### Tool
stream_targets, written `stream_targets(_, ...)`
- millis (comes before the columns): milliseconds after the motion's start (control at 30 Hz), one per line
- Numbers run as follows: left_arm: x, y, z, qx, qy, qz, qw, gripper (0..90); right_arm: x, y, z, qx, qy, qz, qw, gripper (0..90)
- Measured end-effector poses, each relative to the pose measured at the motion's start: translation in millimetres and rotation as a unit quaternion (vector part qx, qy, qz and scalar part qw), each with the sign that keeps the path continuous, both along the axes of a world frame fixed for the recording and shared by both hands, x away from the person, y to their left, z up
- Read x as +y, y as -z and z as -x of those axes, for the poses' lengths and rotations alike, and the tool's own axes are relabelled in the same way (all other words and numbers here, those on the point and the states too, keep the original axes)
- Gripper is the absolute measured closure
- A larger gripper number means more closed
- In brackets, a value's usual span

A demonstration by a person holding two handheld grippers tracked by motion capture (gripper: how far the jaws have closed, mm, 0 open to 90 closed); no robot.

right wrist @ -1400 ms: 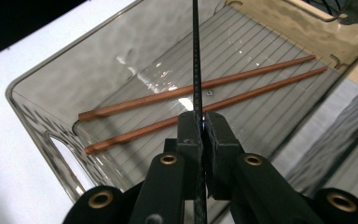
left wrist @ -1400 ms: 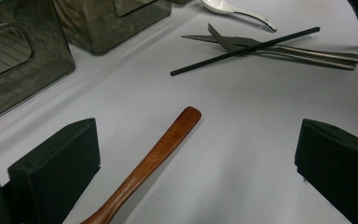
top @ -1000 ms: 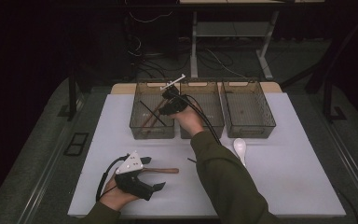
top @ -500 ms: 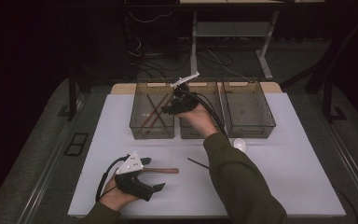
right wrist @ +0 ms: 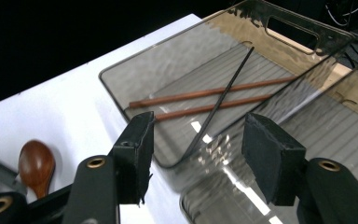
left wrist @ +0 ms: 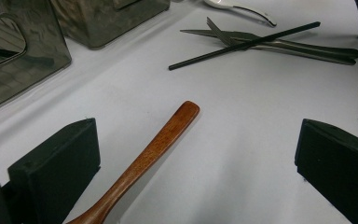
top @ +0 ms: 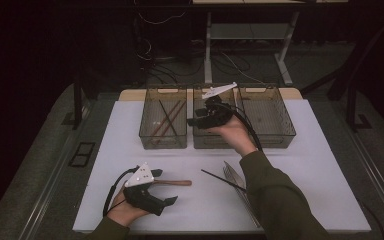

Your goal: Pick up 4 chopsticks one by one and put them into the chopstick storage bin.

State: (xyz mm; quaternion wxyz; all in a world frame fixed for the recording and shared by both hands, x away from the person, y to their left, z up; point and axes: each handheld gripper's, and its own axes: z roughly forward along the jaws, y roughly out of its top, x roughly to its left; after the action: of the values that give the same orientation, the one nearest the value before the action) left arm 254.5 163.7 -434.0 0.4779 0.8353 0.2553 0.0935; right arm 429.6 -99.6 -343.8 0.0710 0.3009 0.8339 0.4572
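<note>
The right gripper hangs over the middle bin of three clear bins at the far side of the table. Its jaws have just been opening and now stand apart with nothing between them. In the left bin lie two brown chopsticks and one black chopstick, which crosses over them.

The left gripper rests on the near left part of the table, and its jaws are wide open. A wooden spoon lies flat on the table between these jaws, but they do not touch it. To the right of it, a second black chopstick lies across a metal fork.
</note>
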Motion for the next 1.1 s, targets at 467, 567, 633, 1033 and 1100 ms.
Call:
stream_targets(467,0.3,0.6,-0.1,0.002,-0.004,-0.002,1.0,0.0,-38.5,2.8,34.8,-0.013,-0.033,-0.015,0.9993,41.4)
stream_targets(567,-0.1,0.7,-0.1,0.002,-0.005,-0.002,1.0,0.0,-46.3,6.7,43.1,-0.013,-0.04,-0.018,0.999,41.3)
stream_targets(633,-0.5,0.9,-0.2,0.002,-0.005,-0.003,1.0,0.0,-51.6,8.9,48.3,-0.011,-0.042,-0.02,0.9988,40.9)
stream_targets(1033,0.7,-0.4,-0.1,-0.004,-0.009,0.004,0.9999,0.0,-78.6,19.5,78.1,-0.015,-0.045,-0.035,0.9983,42.2)
stream_targets(1100,1.8,-0.7,-0.5,-0.004,-0.01,0.003,0.9999,0.0,-82.1,21.4,82.1,-0.016,-0.045,-0.036,0.9982,43.4)
